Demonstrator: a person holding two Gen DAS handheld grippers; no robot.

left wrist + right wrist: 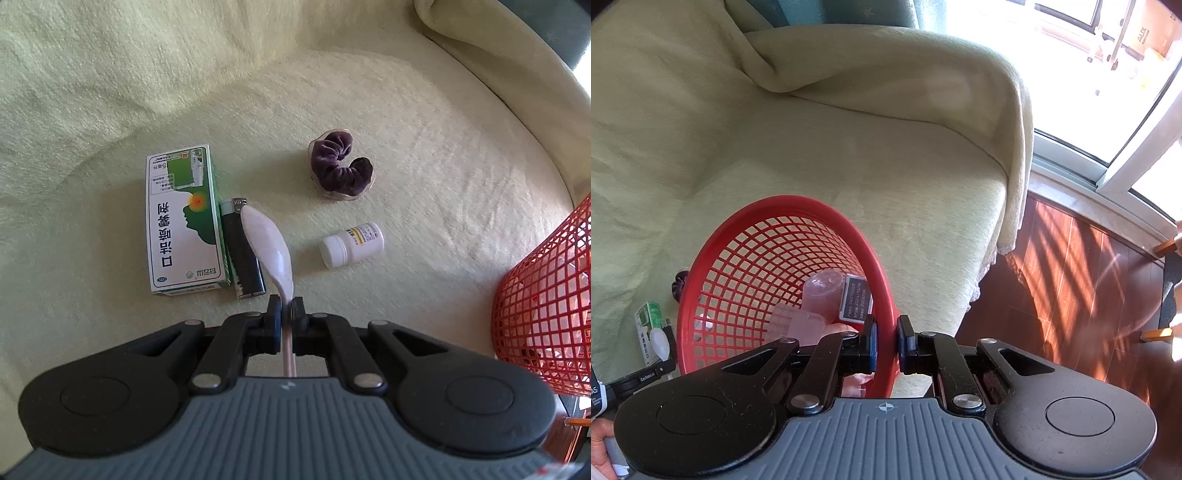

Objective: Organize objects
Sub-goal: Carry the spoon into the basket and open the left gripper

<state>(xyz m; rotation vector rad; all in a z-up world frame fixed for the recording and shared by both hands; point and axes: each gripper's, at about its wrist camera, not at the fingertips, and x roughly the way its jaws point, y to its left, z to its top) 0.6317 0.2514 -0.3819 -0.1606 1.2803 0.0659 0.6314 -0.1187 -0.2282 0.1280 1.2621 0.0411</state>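
You can read big Chinese words, 口洁喷雾剂, upside down on the green and white box [183, 221]. The small box [855, 299] in the red basket [701, 280] has date numbers too blurry to read surely. A cardboard box [1145, 33] outside the window says AUX.

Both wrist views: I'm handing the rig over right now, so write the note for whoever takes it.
Left gripper: shut on the handle of a pale pink spoon, held above the lighter.
Right gripper: shut on the rim of the red basket, which is tilted on the sofa's green cover.
Done: a pink translucent container, a small dark box and other pink pieces are in the basket.
Left: spoon into the basket, then the green medicine box, black lighter, white pill bottle and purple scrunchie, all lying on the cover.
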